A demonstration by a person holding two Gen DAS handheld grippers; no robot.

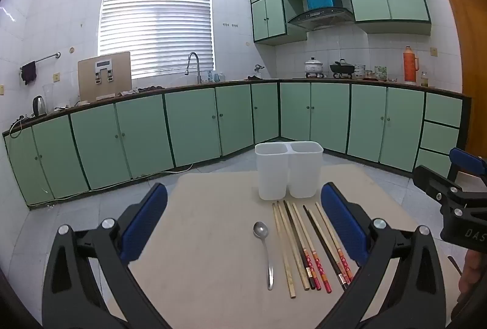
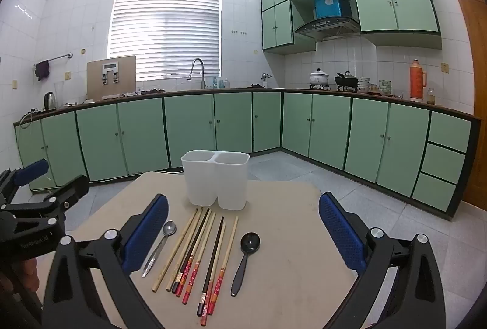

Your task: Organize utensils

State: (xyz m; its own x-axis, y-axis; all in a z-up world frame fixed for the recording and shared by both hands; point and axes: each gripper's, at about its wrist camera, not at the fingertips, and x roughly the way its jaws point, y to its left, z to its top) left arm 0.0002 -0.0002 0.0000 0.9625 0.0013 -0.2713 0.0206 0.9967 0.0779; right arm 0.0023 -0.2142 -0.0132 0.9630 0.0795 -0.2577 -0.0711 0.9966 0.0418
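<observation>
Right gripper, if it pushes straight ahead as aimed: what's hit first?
Likely the white holder. The open right gripper hangs above the chopsticks and black spoon; height is unclear, so it might pass over.

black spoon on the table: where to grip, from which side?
Grip the black spoon mid-handle, coming from above with the right hand-held gripper, fingers either side of the handle. It lies flat, bowl toward the holder, handle toward the camera. The right side is bare table; the chopsticks lie close on its left. The thin handle likely suits a pinch better than the wide bowl.
</observation>
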